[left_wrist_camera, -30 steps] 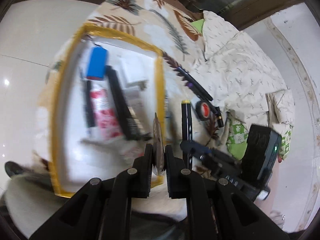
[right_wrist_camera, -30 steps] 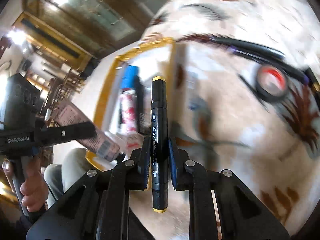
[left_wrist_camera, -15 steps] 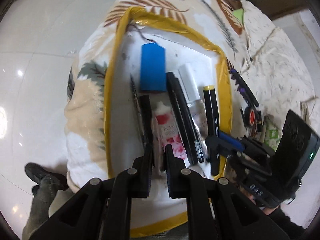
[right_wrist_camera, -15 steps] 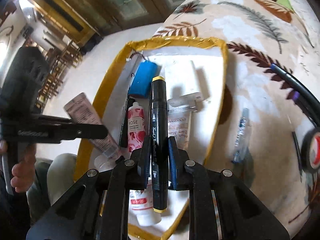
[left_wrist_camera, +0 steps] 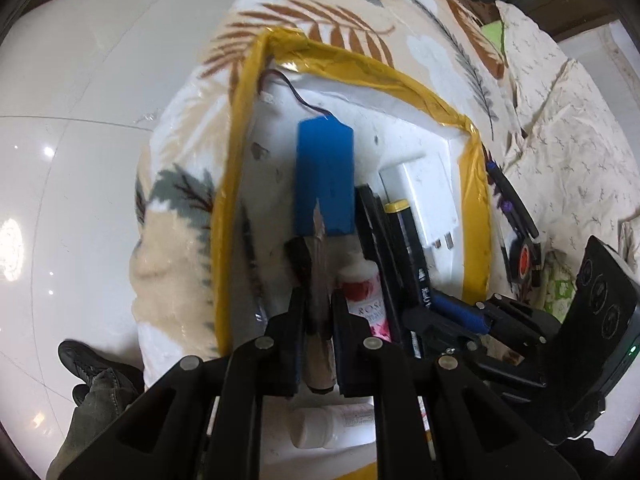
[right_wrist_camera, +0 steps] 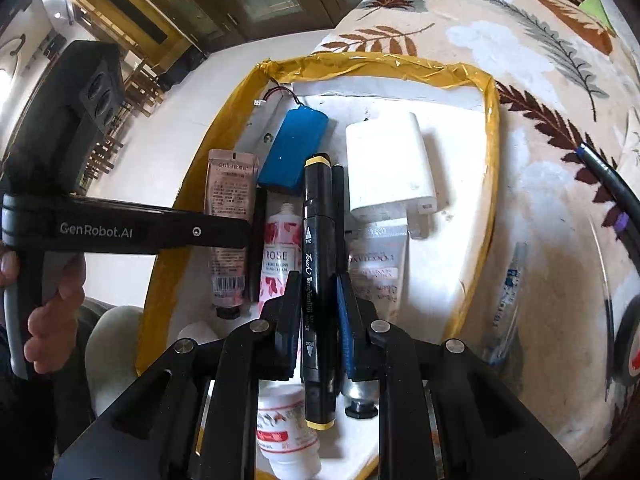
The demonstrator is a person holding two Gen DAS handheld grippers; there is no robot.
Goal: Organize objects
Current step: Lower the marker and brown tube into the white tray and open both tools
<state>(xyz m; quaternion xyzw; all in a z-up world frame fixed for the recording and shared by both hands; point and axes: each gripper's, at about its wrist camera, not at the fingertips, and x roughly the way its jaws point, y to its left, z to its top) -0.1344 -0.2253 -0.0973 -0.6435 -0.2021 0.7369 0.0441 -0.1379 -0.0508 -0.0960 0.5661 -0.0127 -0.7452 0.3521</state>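
Both grippers are now hanging low over the yellow-edged tray (right_wrist_camera: 490, 128), where a second ago they were out over the leaf-print blanket (right_wrist_camera: 552, 184). Left gripper (left_wrist_camera: 318, 312) is pointing steeply down, its jaws nearly together on a pinkish-brown tube (left_wrist_camera: 318, 280) (its label reads only as "OUIS…" from the right wrist view), and they have just been easing apart slightly. Right gripper (right_wrist_camera: 318, 300) is tilting down too, jaws pinching a black marker (right_wrist_camera: 316, 256) with yellow ends, printed "Touch" along the barrel; the marker is hovering lengthwise over the tray's contents. A hand (right_wrist_camera: 44, 308) is gripping the left tool's handle, whose arm is marked "GenRobot.AI".

Lying in the tray are a blue battery pack (right_wrist_camera: 294, 148) with its wire, a white charger (right_wrist_camera: 386, 164), a "ROSE" hand cream tube (right_wrist_camera: 280, 256) and 1 more white tube (right_wrist_camera: 376, 264) with mirrored lettering.
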